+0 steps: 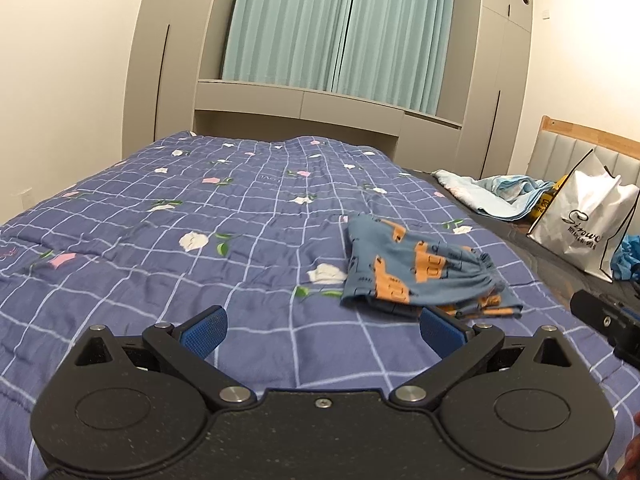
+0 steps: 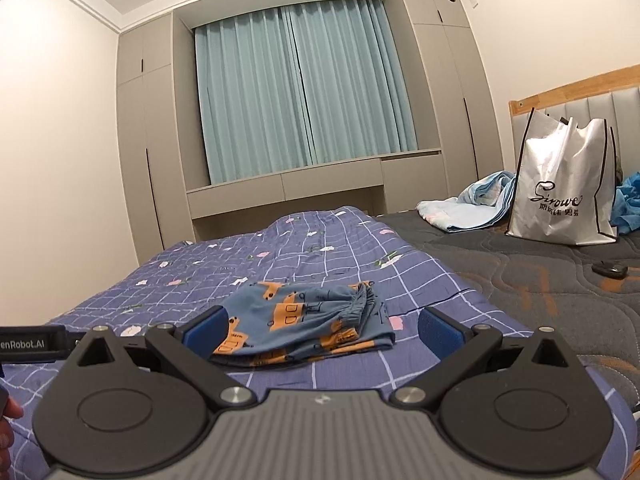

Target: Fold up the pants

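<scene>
Small blue pants with orange vehicle prints (image 1: 420,272) lie folded into a compact bundle on the blue checked floral quilt (image 1: 200,240). In the left wrist view they lie ahead and to the right of my open, empty left gripper (image 1: 322,330). In the right wrist view the pants (image 2: 304,324) lie just ahead of my open, empty right gripper (image 2: 320,330), with the elastic waistband bunched at the right. Neither gripper touches the cloth. The right gripper's body shows at the left view's right edge (image 1: 608,324).
A white shopping bag (image 2: 564,188) stands on the dark grey mattress (image 2: 540,280) at the right, by a crumpled light blue blanket (image 2: 468,204). A small dark object (image 2: 610,269) lies on the mattress. Wardrobes and teal curtains (image 2: 304,96) stand behind the bed.
</scene>
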Demonstrator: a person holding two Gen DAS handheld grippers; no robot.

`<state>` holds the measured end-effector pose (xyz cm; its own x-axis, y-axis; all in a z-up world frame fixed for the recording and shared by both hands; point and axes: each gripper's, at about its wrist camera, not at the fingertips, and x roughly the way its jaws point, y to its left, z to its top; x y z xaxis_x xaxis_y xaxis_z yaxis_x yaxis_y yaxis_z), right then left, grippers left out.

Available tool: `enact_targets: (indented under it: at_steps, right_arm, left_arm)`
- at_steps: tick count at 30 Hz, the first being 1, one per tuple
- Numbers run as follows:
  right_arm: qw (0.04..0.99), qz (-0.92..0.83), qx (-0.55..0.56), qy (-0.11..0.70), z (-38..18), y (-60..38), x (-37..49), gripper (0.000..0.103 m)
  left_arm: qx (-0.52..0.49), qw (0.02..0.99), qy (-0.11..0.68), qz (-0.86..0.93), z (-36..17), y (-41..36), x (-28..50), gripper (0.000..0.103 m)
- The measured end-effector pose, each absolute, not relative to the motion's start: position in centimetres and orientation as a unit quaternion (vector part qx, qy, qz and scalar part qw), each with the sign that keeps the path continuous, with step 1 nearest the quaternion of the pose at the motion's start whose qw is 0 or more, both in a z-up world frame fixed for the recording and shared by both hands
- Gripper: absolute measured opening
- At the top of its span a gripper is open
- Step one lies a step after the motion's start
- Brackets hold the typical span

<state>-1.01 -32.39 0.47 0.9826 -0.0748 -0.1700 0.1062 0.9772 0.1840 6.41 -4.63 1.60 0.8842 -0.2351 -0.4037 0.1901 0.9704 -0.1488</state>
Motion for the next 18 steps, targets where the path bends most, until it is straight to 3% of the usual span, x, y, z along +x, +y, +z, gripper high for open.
enact_targets:
  at_steps: [18]
  right_arm:
    - [0.992,-0.062,0.078,0.076,-1.6,-31.6,-1.7,0.103]
  left_arm:
    - [-0.017,0.976,0.192,-0.1,-0.5,-4.5,4.9,0.102]
